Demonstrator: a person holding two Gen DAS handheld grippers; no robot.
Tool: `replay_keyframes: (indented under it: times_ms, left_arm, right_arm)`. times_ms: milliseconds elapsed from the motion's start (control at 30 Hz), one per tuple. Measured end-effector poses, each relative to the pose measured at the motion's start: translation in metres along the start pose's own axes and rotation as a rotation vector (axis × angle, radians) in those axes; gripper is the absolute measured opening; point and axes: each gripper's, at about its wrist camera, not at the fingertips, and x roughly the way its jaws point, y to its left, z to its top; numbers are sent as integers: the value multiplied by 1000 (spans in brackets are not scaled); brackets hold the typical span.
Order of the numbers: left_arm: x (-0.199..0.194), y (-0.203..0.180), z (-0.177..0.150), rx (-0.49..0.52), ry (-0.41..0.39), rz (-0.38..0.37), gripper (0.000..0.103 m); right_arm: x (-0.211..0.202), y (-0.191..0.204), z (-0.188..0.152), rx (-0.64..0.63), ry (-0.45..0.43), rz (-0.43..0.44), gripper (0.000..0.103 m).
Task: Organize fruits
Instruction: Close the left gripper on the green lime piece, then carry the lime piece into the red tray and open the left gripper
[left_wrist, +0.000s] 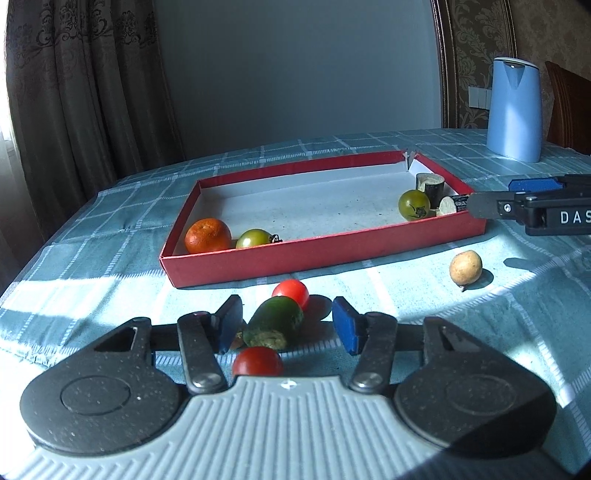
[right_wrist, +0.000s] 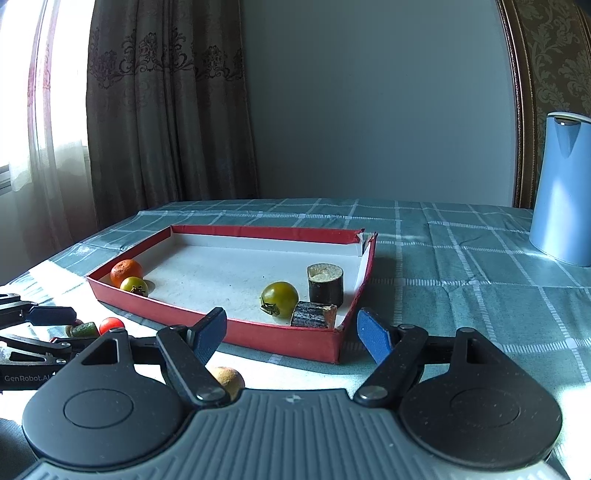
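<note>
Tray middle: the red tray (right_wrist: 280, 339) has a bare floor between the orange (left_wrist: 208, 235) at one end and the dark log pieces (right_wrist: 325, 290) at the other.
Near tray wall: cucumber piece (left_wrist: 275, 321) and two red tomatoes (left_wrist: 291, 291) crowd the cloth.
Far right: blue jug (right_wrist: 561, 192) stands well apart.

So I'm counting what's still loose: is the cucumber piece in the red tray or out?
Out. The cucumber piece lies on the tablecloth, in front of the red tray.

The checked tablecloth (left_wrist: 110, 206) carries a red tray (left_wrist: 325, 254), loose fruits and a blue jug (left_wrist: 515, 110).

Blue jug (left_wrist: 513, 110) on checked tablecloth (left_wrist: 110, 206); curtain (left_wrist: 85, 85), perhaps chair (left_wrist: 569, 107) behind
</note>
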Motion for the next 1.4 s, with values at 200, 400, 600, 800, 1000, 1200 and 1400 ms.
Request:
replay_keyframes:
  times_ms: [200, 400, 600, 800, 1000, 1200, 1400]
  left_arm:
    - [1, 4, 1, 10, 22, -11, 41]
    - [6, 11, -1, 4, 37, 24, 29]
    - [0, 18, 2, -49, -16, 20, 28]
    - [-7, 16, 13, -54, -90, 35, 28]
    - [-1, 28, 30, -85, -151, 90, 28]
    - [24, 51, 48, -152, -134, 138, 28]
    - [40, 58, 52, -194, -111, 108, 28]
  right_arm:
    - [-1, -1, 1, 6, -7, 1, 83]
    - [-2, -1, 1, 9, -12, 1, 83]
    - [-2, -1, 0, 11, -14, 0, 83]
    - [-1, -2, 0, 14, -9, 3, 83]
    - [0, 1, -2, 4, 0, 7, 83]
    - [1, 1, -2, 2, 4, 8, 83]
    - [3, 4, -3, -9, 16, 13, 83]
